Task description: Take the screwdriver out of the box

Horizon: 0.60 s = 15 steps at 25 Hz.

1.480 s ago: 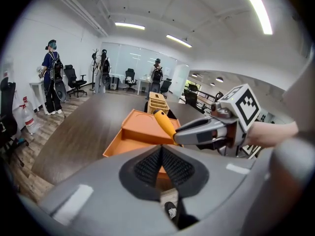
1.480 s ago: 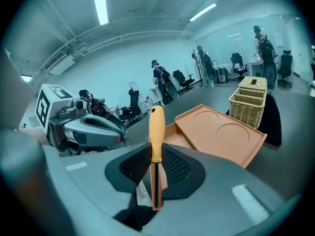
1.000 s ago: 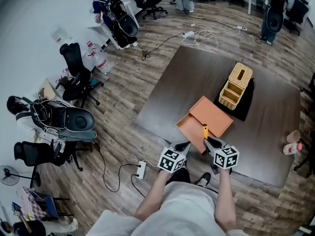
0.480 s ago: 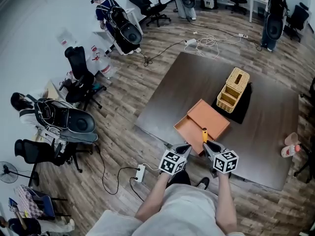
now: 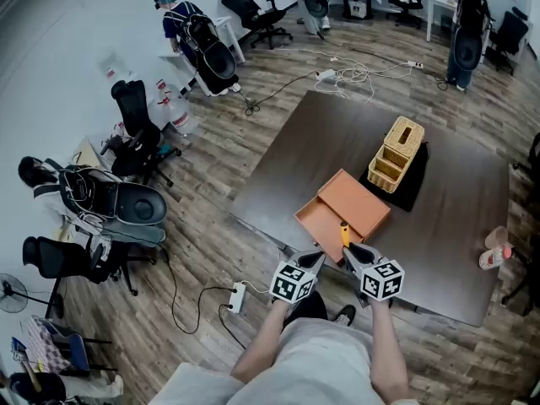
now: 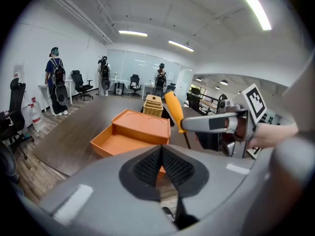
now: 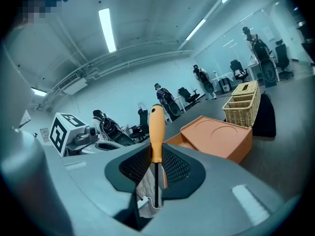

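My right gripper (image 7: 156, 162) clamps the screwdriver (image 7: 156, 127) low on its orange handle, held up beside the box (image 5: 298, 218), while my left gripper (image 6: 161, 164) sits closed and empty, and so narrow a hold could let it pivot and drop.

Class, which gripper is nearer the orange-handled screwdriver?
Right. The right gripper clamps the screwdriver between its jaws; the left gripper sits shut and empty, apart from it to its left.

Wicker basket (image 5: 396, 154) on black cloth (image 5: 415, 186), dark table (image 5: 321, 142); cup (image 5: 499, 236) near table's right edge
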Tool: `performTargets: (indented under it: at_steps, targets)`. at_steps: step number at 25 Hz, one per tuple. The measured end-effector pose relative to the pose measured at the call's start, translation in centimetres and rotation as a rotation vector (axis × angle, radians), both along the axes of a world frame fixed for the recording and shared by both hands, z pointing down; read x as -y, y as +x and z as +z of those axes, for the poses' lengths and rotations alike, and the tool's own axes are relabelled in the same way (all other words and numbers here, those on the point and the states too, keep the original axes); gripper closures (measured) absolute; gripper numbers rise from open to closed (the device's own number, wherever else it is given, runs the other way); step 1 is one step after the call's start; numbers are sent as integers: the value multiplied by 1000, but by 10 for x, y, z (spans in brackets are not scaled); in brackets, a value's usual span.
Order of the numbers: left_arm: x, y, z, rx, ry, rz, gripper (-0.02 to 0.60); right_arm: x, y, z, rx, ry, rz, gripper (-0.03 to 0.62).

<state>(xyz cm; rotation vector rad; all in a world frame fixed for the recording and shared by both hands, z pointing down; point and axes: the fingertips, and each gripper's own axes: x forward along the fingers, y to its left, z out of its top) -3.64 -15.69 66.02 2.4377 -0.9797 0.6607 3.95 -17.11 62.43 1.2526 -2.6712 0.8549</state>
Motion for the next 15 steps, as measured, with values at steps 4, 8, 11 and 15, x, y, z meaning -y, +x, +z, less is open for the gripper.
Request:
performTargets:
  at_steps: [4,8,11,15]
  targets:
    - [-7,6,3,-11,-8,0,528,-4,5,-1,2,0,-5,525]
    - [-9,4,3,-20,-4,-13,528,-6,6,-1,2,1,-4,525]
    - [-10,2,-1,-27,-7,-23,528,-6,10,-6,2,4,5,525]
    - [-13,1,6,-24,-26,-17,528,-5,10,-3,4,4,14,525]
